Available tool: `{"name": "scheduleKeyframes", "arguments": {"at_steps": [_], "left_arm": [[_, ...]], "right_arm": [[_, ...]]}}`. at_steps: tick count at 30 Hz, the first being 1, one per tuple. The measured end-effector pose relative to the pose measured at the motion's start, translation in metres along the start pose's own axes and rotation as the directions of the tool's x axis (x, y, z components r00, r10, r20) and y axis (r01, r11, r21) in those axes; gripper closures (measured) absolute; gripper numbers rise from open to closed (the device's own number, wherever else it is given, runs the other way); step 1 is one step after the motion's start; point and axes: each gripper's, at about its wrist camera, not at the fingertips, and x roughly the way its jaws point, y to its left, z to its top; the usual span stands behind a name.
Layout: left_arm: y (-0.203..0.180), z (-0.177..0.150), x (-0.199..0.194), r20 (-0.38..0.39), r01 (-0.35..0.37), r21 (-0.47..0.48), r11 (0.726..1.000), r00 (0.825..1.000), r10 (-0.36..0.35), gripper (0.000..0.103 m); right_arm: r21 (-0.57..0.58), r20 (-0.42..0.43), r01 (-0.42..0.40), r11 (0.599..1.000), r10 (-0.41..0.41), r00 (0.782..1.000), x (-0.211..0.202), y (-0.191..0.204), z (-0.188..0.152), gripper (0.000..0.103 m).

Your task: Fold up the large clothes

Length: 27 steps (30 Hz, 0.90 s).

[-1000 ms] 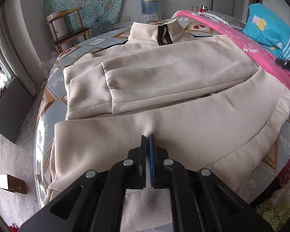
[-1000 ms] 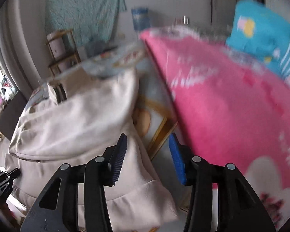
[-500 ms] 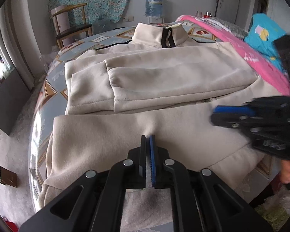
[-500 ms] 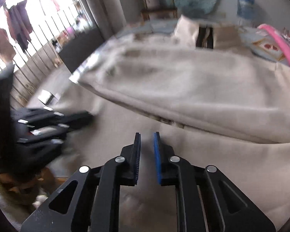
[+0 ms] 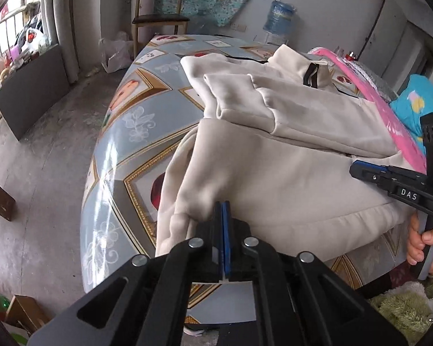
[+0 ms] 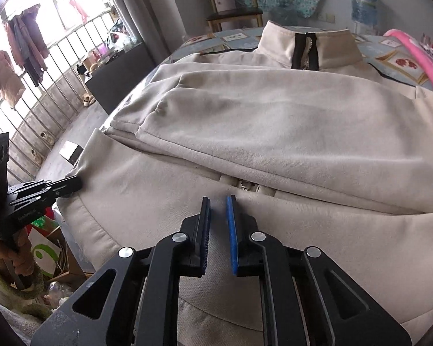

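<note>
1. Left claw, in its own view, is pinched tight on the bottom hem of the cream jacket, fabric bunching up at its pads. That jacket lies spread across the patterned worktop, sleeves already folded over the chest and collar at the far end. Off to the right, the right claw sits low on the same hem, gripped by a hand.

2. Right claw, in its own view, has just been closing; a narrow gap remains between its pads, which rest on the jacket near its zip, and I cannot tell whether any cloth is caught. At the left, the left claw grips the hem corner.

3. Judging by the folds, it is thick, soft and limp fleece: it will sag between grips, so hold both hem corners.
</note>
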Motion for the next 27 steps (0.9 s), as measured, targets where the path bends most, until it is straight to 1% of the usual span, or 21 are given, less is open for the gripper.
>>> {"name": "scheduleKeyframes", "arguments": {"at_steps": [2,4,5,6,8,9,11,13,15,16,17,20,21,23,24,25,27], "left_arm": [[-0.01,0.003,-0.004,0.028,-0.039,0.042,0.998,0.999,0.038,0.1],[-0.015,0.008,-0.008,0.042,0.007,0.068,0.998,0.999,-0.01,0.1],[-0.017,0.01,-0.006,0.037,-0.002,0.082,0.997,0.999,-0.001,0.1],[-0.018,0.01,-0.003,0.025,-0.029,0.094,0.995,0.999,0.027,0.1],[-0.009,0.008,0.011,-0.024,-0.112,0.102,0.988,0.993,0.115,0.1],[-0.001,0.007,0.009,-0.018,-0.082,0.067,0.994,0.996,0.083,0.1],[0.012,0.007,0.001,-0.01,-0.069,0.007,0.998,0.998,0.069,0.1],[0.016,0.007,-0.006,0.012,-0.078,-0.005,0.997,0.997,0.078,0.1],[0.014,0.008,-0.01,0.03,-0.109,0.006,0.994,0.994,0.109,0.1],[0.012,0.01,-0.011,0.037,-0.101,0.01,0.995,0.994,0.1,0.1],[0.01,0.013,-0.011,0.043,-0.065,0.01,0.998,0.997,0.064,0.1],[-0.001,0.025,-0.001,0.045,0.009,0.014,1.0,0.999,-0.009,0.1],[-0.004,0.028,0.003,0.043,0.013,0.017,1.0,0.999,-0.014,0.1],[-0.007,0.034,0.015,0.039,-0.033,0.029,0.999,0.999,0.032,0.1],[-0.002,0.036,0.023,0.043,-0.075,0.018,0.997,0.996,0.074,0.1],[0.004,0.036,0.027,0.043,-0.094,-0.002,0.996,0.995,0.094,0.1],[0.016,0.037,0.029,0.035,-0.067,-0.055,0.996,0.997,0.069,0.1]], "right_arm": [[0.001,0.0,0.001,1.0,-0.001,1.0,0.0,0.0,0.0,0.093],[-0.002,0.0,0.001,1.0,-0.001,1.0,0.0,0.0,0.0,0.093],[-0.005,0.0,0.004,1.0,-0.004,1.0,0.002,0.0,0.001,0.093],[-0.007,0.0,0.005,1.0,-0.005,1.0,0.002,0.0,0.001,0.093],[-0.009,0.002,0.006,1.0,-0.006,1.0,0.002,0.0,0.001,0.093],[-0.01,0.003,0.006,1.0,-0.006,1.0,0.002,0.0,0.001,0.093],[-0.01,0.002,0.007,1.0,-0.007,1.0,0.002,0.0,0.001,0.093],[-0.011,0.002,0.006,1.0,-0.006,1.0,0.002,-0.001,0.001,0.093],[-0.011,0.001,0.004,1.0,-0.004,1.0,0.002,-0.001,0.001,0.093],[-0.01,0.001,0.002,1.0,-0.002,1.0,0.002,-0.001,0.001,0.093],[-0.008,0.002,0.002,1.0,-0.002,1.0,0.002,0.0,0.001,0.093],[-0.006,0.004,0.0,1.0,0.0,1.0,0.003,-0.001,0.0,0.093],[-0.003,0.005,0.0,1.0,0.0,1.0,0.003,-0.001,0.0,0.093],[-0.001,0.005,-0.001,1.0,0.001,1.0,0.002,-0.002,0.0,0.093],[-0.001,0.003,-0.001,1.0,0.001,1.0,0.002,-0.002,0.001,0.093],[0.001,0.001,-0.004,1.0,0.004,1.0,0.002,-0.003,0.001,0.093],[0.007,0.0,-0.007,1.0,0.007,1.0,0.002,-0.004,0.002,0.093]]}}
